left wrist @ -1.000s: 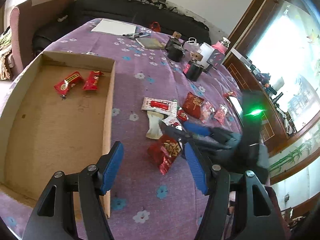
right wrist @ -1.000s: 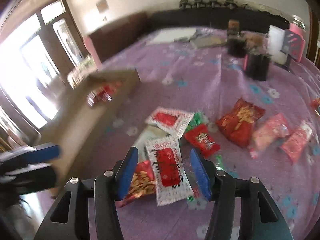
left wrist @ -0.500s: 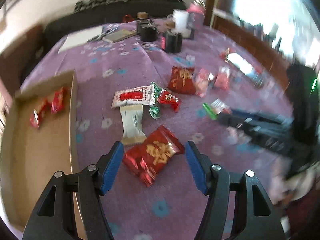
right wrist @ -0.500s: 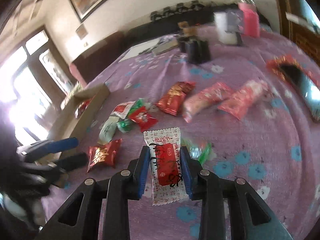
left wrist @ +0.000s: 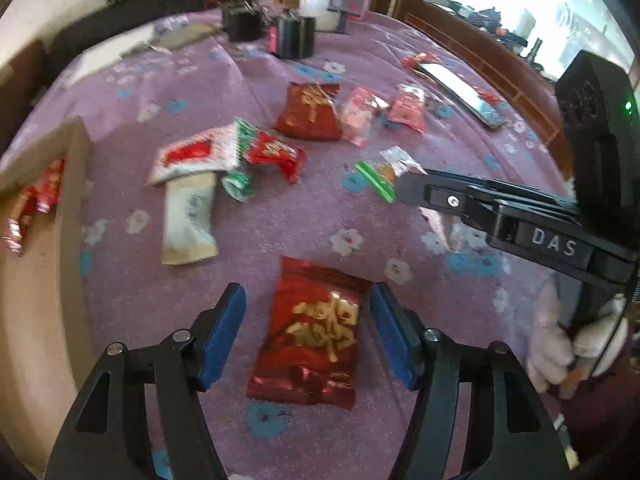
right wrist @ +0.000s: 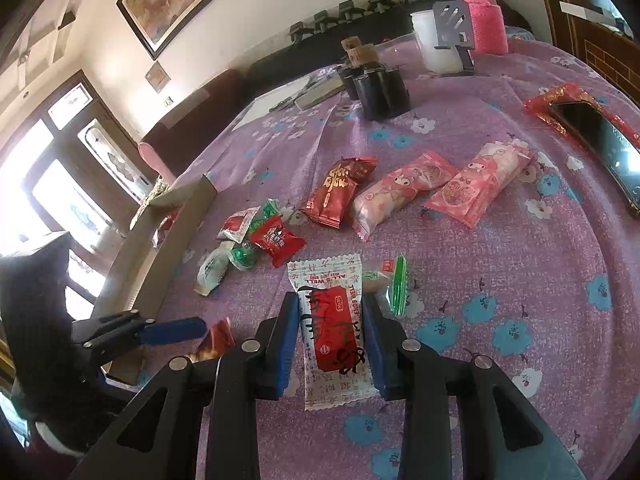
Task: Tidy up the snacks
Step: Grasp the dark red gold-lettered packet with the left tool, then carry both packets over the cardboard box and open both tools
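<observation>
My left gripper (left wrist: 308, 336) is open, its blue pads (left wrist: 224, 332) on either side of a dark red snack packet with gold print (left wrist: 316, 332) lying on the purple cloth. My right gripper (right wrist: 330, 338) is shut on a white packet with a red label (right wrist: 334, 328); it also shows from the side in the left wrist view (left wrist: 404, 190). More snacks lie mid-table: a second white-and-red packet (left wrist: 196, 154), a cream bar (left wrist: 188, 220), a small red packet (left wrist: 276, 156), a red packet (right wrist: 340, 192) and pink packets (right wrist: 476, 186). The cardboard box (left wrist: 40, 264) at left holds red packets (left wrist: 32, 204).
Black cylindrical holders (right wrist: 380, 88), a white cup (right wrist: 434, 42) and a pink bottle (right wrist: 482, 16) stand at the far end. A phone on a red envelope (right wrist: 600, 136) lies at the right. Papers (right wrist: 272, 102) lie far left. A small green-edged wrapper (right wrist: 396, 284) lies beside my right gripper.
My right gripper closed on the white-and-red packet and carried it to the right. My left gripper swung from over the box to straddle the dark red packet.
</observation>
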`<state>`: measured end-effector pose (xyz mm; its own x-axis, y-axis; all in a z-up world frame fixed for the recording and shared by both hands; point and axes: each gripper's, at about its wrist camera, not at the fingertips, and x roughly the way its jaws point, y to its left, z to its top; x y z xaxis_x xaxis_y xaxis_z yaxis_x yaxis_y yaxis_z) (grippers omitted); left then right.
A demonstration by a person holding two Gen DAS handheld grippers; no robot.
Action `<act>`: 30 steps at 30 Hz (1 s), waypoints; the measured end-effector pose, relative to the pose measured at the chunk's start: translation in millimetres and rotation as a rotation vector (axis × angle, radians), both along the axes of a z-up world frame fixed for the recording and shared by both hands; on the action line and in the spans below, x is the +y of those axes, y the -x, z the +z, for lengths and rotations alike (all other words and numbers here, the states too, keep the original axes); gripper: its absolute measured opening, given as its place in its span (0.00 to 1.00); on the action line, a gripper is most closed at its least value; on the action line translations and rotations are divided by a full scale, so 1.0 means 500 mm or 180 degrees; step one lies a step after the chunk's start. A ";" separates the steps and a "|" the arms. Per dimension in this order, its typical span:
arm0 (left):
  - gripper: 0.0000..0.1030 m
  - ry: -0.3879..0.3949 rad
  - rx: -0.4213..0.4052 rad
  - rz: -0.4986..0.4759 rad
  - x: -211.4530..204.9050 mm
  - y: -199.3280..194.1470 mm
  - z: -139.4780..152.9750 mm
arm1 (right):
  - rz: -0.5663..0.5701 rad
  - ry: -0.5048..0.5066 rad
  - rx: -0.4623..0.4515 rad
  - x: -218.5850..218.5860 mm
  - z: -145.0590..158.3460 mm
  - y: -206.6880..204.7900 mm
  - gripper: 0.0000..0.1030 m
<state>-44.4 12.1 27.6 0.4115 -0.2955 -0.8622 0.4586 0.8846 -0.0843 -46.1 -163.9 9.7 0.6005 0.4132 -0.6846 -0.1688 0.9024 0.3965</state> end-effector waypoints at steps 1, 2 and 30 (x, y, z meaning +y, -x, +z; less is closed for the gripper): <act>0.61 -0.0059 -0.0104 0.0045 -0.001 0.001 0.003 | 0.0012 0.0010 0.0000 0.002 -0.001 -0.001 0.33; 0.61 -0.0099 -0.0151 0.0075 -0.005 0.002 0.001 | 0.0014 0.0025 -0.0004 0.004 -0.001 0.000 0.33; 0.42 0.0908 -0.0569 0.0870 0.302 0.086 0.159 | -0.0009 0.0277 -0.0309 0.040 0.039 0.035 0.30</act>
